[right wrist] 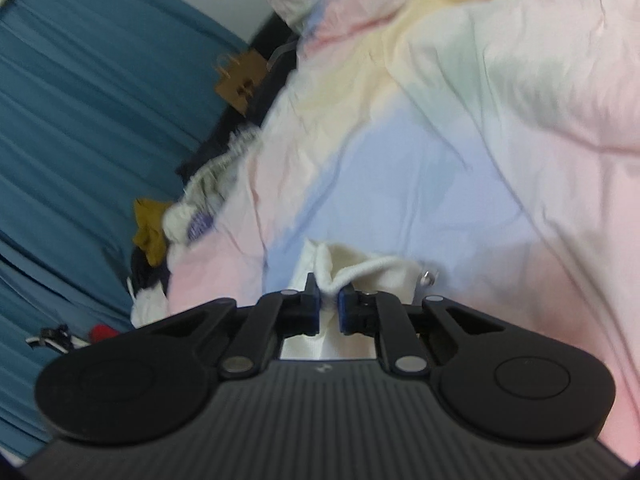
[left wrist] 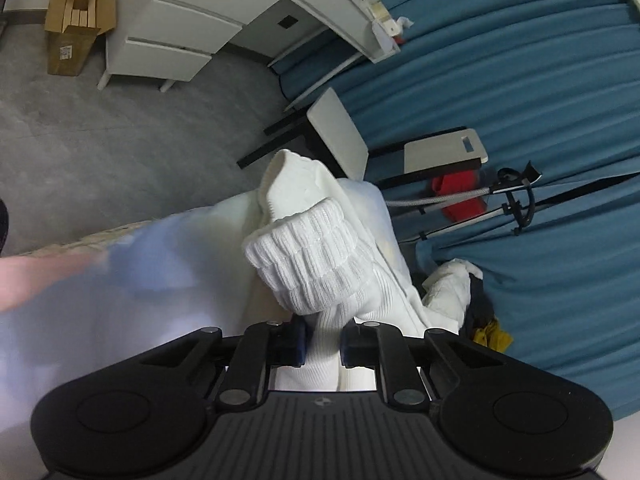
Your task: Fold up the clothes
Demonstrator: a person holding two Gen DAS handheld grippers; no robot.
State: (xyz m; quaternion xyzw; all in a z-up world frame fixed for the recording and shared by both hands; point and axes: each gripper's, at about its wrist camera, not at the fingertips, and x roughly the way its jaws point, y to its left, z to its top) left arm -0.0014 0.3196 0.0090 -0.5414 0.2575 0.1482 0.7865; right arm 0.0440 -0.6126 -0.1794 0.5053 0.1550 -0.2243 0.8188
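A white knit sweater (left wrist: 320, 264) rises in front of the left wrist camera, its ribbed cuff folded over at the top. My left gripper (left wrist: 323, 342) is shut on the knit fabric, lifted above the bed. In the right wrist view my right gripper (right wrist: 328, 308) is shut on a white edge of the same garment (right wrist: 360, 272), which bunches up between the blue pads just over the pastel bedspread (right wrist: 440, 160). A small metal ring shows beside that fabric. The rest of the sweater is hidden below both grippers.
Blue curtains (left wrist: 520, 80) hang beyond the bed. A pile of clothes (right wrist: 168, 224) lies at the bed's edge, with a mustard piece and a dark one. A white drawer unit (left wrist: 168, 36), a cardboard box (left wrist: 76, 20), small white tables (left wrist: 340, 132) and a garment steamer stand (left wrist: 516, 196) stand on the grey floor.
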